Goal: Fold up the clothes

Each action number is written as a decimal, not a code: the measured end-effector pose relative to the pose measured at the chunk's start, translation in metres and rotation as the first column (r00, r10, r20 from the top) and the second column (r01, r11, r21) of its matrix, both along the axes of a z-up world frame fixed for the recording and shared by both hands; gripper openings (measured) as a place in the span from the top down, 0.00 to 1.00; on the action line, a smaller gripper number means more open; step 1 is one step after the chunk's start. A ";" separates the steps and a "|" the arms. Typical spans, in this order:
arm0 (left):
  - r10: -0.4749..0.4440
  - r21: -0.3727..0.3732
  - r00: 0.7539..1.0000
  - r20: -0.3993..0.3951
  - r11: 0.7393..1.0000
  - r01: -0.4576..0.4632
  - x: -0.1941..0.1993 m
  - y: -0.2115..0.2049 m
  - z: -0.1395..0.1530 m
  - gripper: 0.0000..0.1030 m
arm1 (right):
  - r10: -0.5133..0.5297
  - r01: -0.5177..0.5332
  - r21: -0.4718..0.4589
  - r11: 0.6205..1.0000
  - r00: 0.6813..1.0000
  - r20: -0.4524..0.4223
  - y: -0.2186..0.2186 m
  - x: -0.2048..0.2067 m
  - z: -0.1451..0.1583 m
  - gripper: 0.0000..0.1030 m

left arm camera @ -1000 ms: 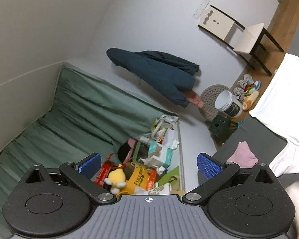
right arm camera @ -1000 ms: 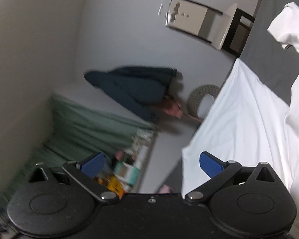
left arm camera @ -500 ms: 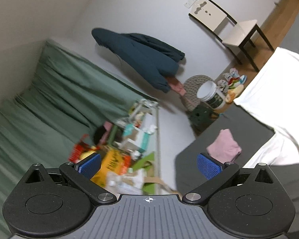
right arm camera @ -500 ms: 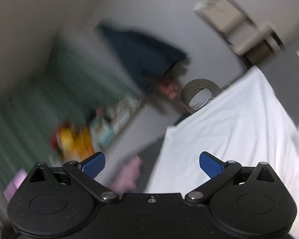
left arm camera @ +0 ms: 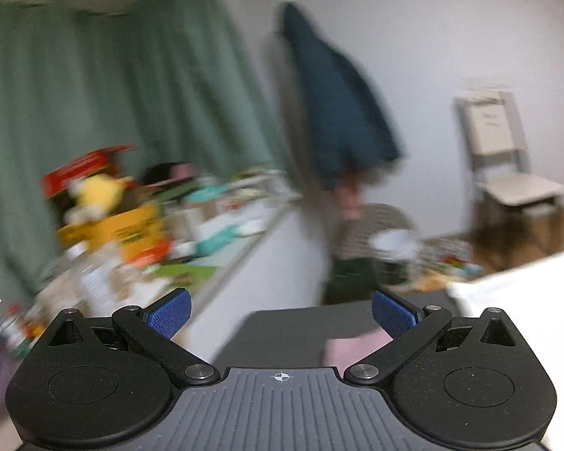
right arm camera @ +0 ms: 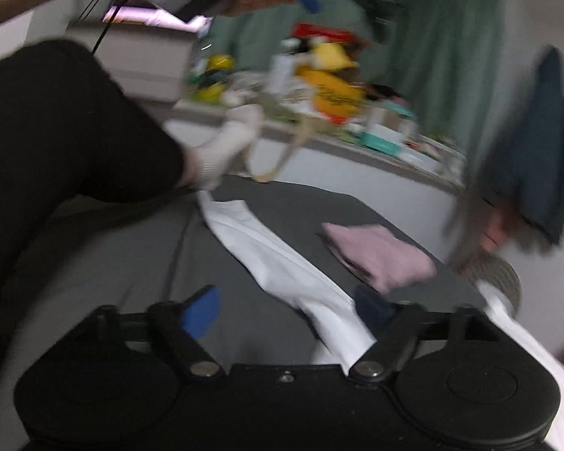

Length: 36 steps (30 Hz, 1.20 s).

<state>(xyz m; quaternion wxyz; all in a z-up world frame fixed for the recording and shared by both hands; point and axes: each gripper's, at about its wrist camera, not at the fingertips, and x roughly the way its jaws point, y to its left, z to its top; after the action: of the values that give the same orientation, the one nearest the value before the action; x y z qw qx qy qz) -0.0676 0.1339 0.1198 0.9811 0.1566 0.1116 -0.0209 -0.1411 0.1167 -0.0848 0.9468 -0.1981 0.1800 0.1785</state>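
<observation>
The right wrist view, blurred by motion, looks down on a dark grey mat [right arm camera: 300,203]. A long white garment [right arm camera: 274,255] lies across it and runs in between the fingers of my open right gripper [right arm camera: 287,310], close to the right pad. A folded pink cloth [right arm camera: 376,255] rests on the mat just beyond. My left gripper [left arm camera: 281,315] is open with nothing between its pads and is held above the mat's edge [left arm camera: 282,330]. The pink cloth [left arm camera: 353,349] shows low between its fingers, and the white garment [left arm camera: 526,282] lies to the right.
A person's black-clad leg [right arm camera: 56,131] and white sock [right arm camera: 222,150] rest on the mat's left side. A low shelf crowded with boxes and toys [left arm camera: 131,233] runs along a green curtain [left arm camera: 94,112]. A dark teal jacket [left arm camera: 338,112] hangs on the wall. A chair [left arm camera: 507,165] stands at the right.
Both cameras swung fast. The left view rolled upright and dropped nearer the mat. The right view turned down from the wall onto the mat, with the white garment now between its fingers.
</observation>
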 end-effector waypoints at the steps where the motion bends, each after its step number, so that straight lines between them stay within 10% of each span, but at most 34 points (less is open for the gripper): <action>1: 0.059 -0.007 0.998 0.023 0.998 -0.058 0.003 0.012 -0.012 0.00 | 0.019 -0.020 -0.039 0.999 1.000 -0.015 0.016 0.019 -0.008 0.38; 6: 0.290 -0.046 0.956 0.052 0.957 -0.288 0.008 0.073 -0.062 0.00 | 0.110 -0.125 -0.168 0.978 0.989 -0.095 0.082 0.097 -0.045 0.43; 12: 0.250 -0.202 0.968 -0.001 0.948 -0.245 -0.004 0.116 -0.059 0.00 | 0.130 -0.142 -0.126 0.982 0.987 -0.098 0.131 0.156 -0.063 0.44; 15: 0.265 -0.292 0.964 -0.001 0.922 -0.254 -0.005 0.127 -0.058 0.00 | 0.146 -0.157 -0.118 0.980 0.985 -0.096 0.147 0.177 -0.065 0.59; 17: 0.270 -0.346 0.963 -0.014 0.902 -0.258 -0.002 0.130 -0.061 0.00 | 0.115 -0.128 -0.104 0.986 0.985 -0.125 0.149 0.192 -0.062 0.92; 22: 0.191 -0.460 0.972 -0.140 0.857 -0.234 0.022 0.132 -0.080 0.00 | -0.002 0.026 0.178 0.984 0.991 -0.133 0.092 0.195 -0.015 0.96; 26: 0.018 -0.619 0.927 -0.374 0.740 -0.264 0.055 0.143 -0.114 0.00 | -0.069 0.193 0.567 0.801 0.970 -0.232 -0.002 0.180 0.016 0.96; 31: -0.206 -0.734 0.810 -0.549 0.583 -0.350 0.088 0.126 -0.168 0.00 | -0.054 0.269 0.761 0.591 0.954 -0.295 -0.069 0.162 0.012 0.96; 33: -0.267 -0.728 0.758 -0.595 0.579 -0.368 0.097 0.110 -0.185 0.00 | -0.065 0.303 0.793 0.528 0.946 -0.318 -0.086 0.155 0.007 0.96; 36: -0.241 -0.715 0.784 -0.572 0.615 -0.333 0.100 0.090 -0.186 0.00 | -0.079 0.327 0.803 0.499 0.940 -0.333 -0.097 0.151 0.003 0.96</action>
<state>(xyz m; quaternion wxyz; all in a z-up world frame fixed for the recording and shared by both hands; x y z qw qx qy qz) 0.0323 0.2244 -0.0657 0.8535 -0.3086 0.4099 -0.0909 0.0094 0.0200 -0.0820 0.9054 0.3348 0.2113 0.1534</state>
